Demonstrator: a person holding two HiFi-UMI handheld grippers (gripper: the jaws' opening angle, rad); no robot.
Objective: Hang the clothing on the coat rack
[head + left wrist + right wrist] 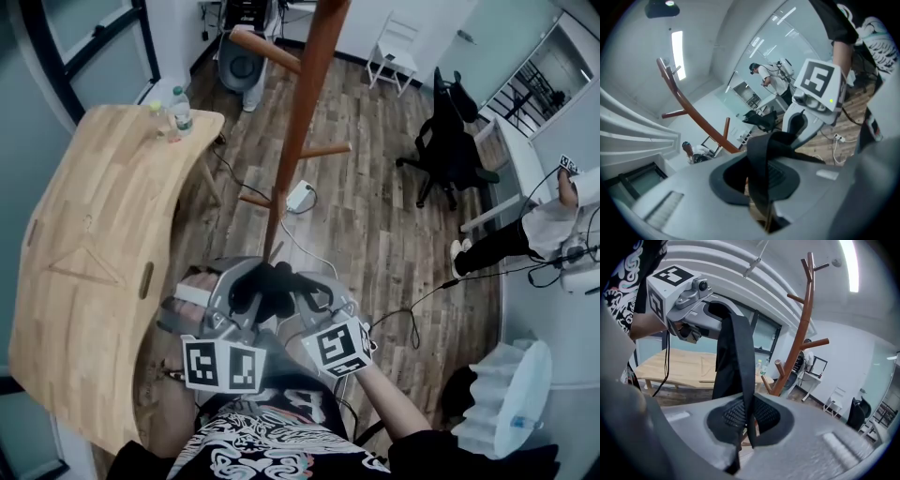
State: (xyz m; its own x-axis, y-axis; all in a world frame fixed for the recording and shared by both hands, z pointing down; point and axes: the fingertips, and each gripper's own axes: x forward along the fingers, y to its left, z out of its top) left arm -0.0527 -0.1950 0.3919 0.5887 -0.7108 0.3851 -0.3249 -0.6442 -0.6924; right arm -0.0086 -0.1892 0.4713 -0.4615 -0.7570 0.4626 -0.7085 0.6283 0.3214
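"So, where's the garment (270,287)?"

"Bunched between the 2 claws, near the rack (302,122). The left claw (242,292) is clamped on a black fold, and the right claw (306,292) pinches the same cloth."

"Hung yet?"

"No, it's on no peg (265,52). I'd call this the carry-up. Next they must lift it and loop it over 1."

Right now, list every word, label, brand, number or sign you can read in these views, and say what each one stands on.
No text can be read in any view.
Left gripper cube: black-and-white square markers, no letters.
Right gripper cube: the same.
Bottle label: too small to read.
Shirt print: white swirls, no legible word.
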